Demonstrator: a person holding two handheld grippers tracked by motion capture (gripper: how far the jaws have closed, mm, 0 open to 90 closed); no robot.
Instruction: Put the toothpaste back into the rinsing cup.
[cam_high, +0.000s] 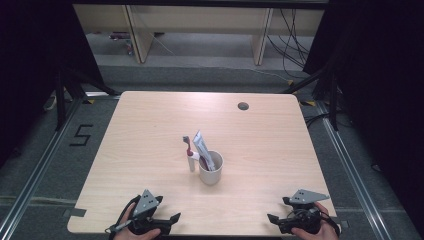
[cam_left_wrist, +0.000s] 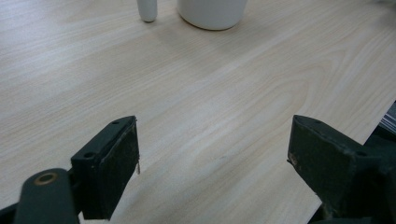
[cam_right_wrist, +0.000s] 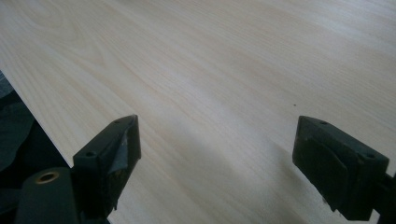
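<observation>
A white cup (cam_high: 211, 169) stands near the middle of the wooden table (cam_high: 150, 125) with a white and red toothpaste tube (cam_high: 202, 146) sticking out of it. A toothbrush (cam_high: 189, 152) with a white handle stands upright against the cup's left side, its foot on the table. In the left gripper view the cup's base (cam_left_wrist: 212, 14) and the toothbrush's foot (cam_left_wrist: 147, 10) sit at the top edge. My left gripper (cam_high: 167, 211) (cam_left_wrist: 215, 140) rests open at the front left edge, with nothing between the jaws. My right gripper (cam_high: 278, 210) (cam_right_wrist: 217, 140) is open at the front right edge, over bare wood.
A round cable hole (cam_high: 243, 106) sits near the table's far edge. Beyond the table are grey floor, wooden furniture legs (cam_high: 261, 37) and loose cables (cam_high: 292, 45). A "5" is marked on the floor (cam_high: 81, 135) at the left.
</observation>
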